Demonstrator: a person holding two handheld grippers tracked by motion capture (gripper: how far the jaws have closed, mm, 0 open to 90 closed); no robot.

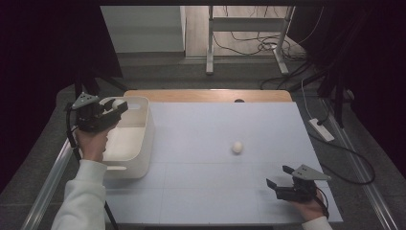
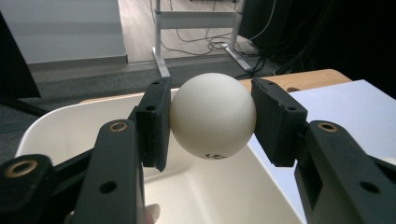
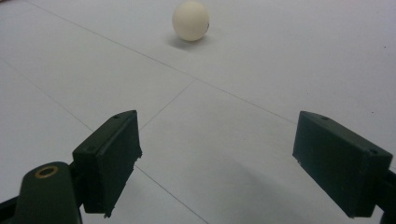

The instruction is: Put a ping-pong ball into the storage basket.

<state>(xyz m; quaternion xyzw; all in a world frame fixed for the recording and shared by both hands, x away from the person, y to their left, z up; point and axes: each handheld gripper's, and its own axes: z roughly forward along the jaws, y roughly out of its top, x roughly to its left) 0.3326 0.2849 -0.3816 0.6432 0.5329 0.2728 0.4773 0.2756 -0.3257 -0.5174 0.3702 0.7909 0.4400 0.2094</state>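
At the left of the frame, the left hand-held gripper (image 1: 116, 106) clamps 1 white ball (image 2: 213, 115) above the white bin (image 1: 143, 125), not yet dropped. The second ball (image 1: 237, 146) waits mid-counter (image 1: 201, 201); the right hand-held gripper (image 1: 277, 176) gapes empty.

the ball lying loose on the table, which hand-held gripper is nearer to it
Right. The right hand-held gripper sits open, low on the table just short of the loose ball. The left hand-held gripper is far off over the white bin, clamping another ball.

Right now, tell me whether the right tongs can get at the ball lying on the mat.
Probably yes: the right tongs stand open, facing the ball, with bare mat between.
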